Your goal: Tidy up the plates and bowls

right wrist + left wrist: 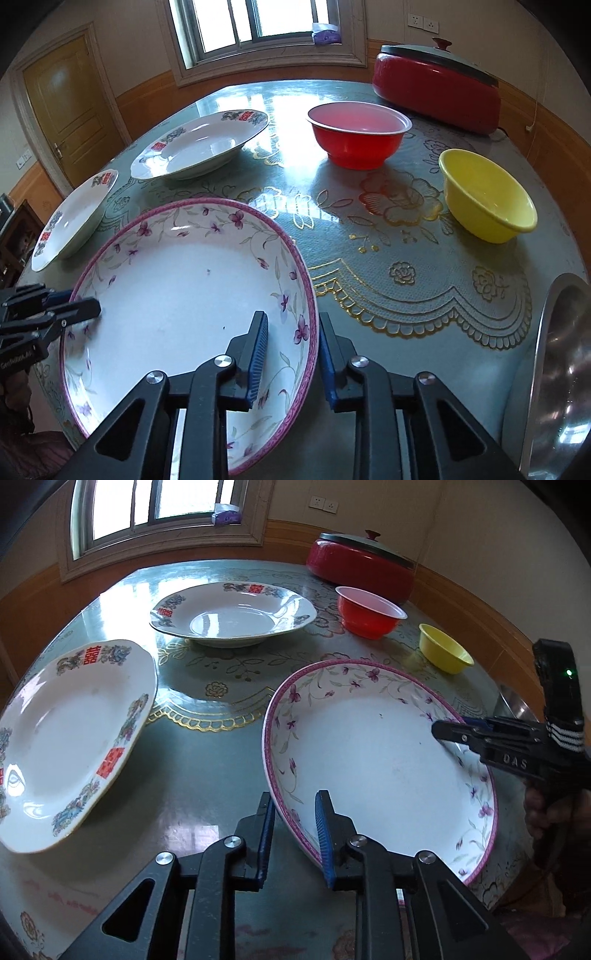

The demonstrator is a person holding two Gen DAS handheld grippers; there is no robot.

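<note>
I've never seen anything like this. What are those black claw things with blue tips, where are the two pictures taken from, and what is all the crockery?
No robot here: a person holds a hand-held gripper in each hand, each carrying a camera looking along its fingers. One picture is from the left hand-held gripper, the other from the right hand-held gripper. Both straddle opposite rims of the pink-rimmed floral plate, jaws apart, not yet clamped. On the patterned table also sit two white plates with red characters, a red bowl, a yellow bowl, a lidded red pot, and a metal basin's edge.
</note>
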